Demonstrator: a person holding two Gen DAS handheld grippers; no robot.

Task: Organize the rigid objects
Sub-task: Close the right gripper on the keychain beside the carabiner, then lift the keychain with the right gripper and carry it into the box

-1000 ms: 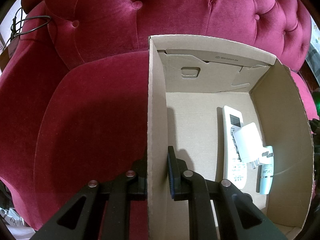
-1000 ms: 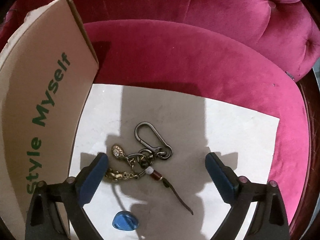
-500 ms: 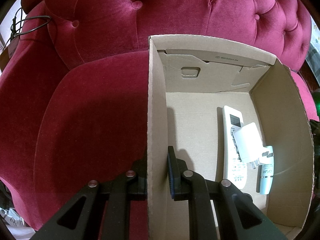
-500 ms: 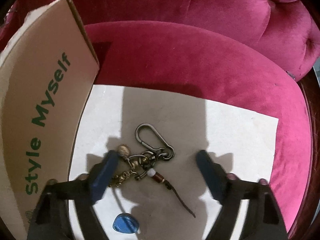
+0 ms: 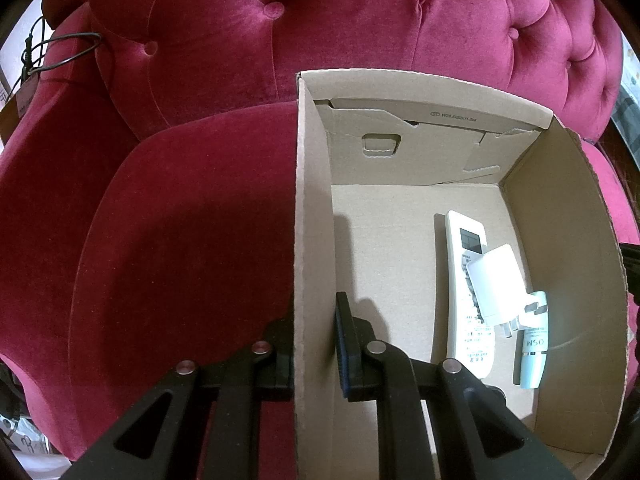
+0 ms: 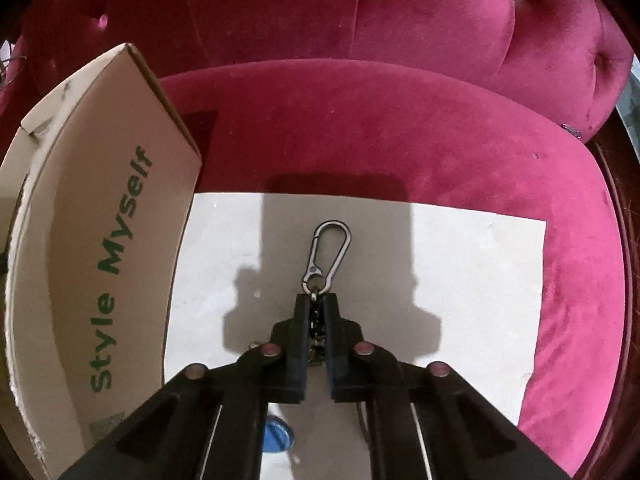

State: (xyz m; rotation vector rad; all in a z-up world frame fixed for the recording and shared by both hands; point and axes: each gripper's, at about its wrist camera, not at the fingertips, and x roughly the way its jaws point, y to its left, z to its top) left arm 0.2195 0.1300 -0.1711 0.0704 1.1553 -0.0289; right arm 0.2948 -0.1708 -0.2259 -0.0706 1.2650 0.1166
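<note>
**Keychain pinched on sheet, box braced**

Right gripper (image 6: 316, 320) has its fingers closed narrow on the keychain (image 6: 326, 256). They bite the chain and charm cluster just behind the carabiner, which sticks out at 12 o'clock over the white sheet (image 6: 460, 280). Whether it has left the sheet, cannot tell. A blue stone (image 6: 278, 438) lies on the sheet at 6 o'clock, under the gripper.

Left gripper (image 5: 314, 344) clamps the box (image 5: 312, 240) by its left wall, one finger outside, one inside. In the box, toward 3 o'clock: remote (image 5: 466, 292), white charger (image 5: 494, 284) resting on it, small tube (image 5: 534, 354) beside.

Handling, judged: the keychain is light metal, stiff in each part but loose at the links, so it will swing and droop. The pinch on the cluster looks fair, though smooth rings may slip; the carabiner frame is a firmer hold. Not fragile. The box wall is thin card and bends under a hard squeeze.
</note>
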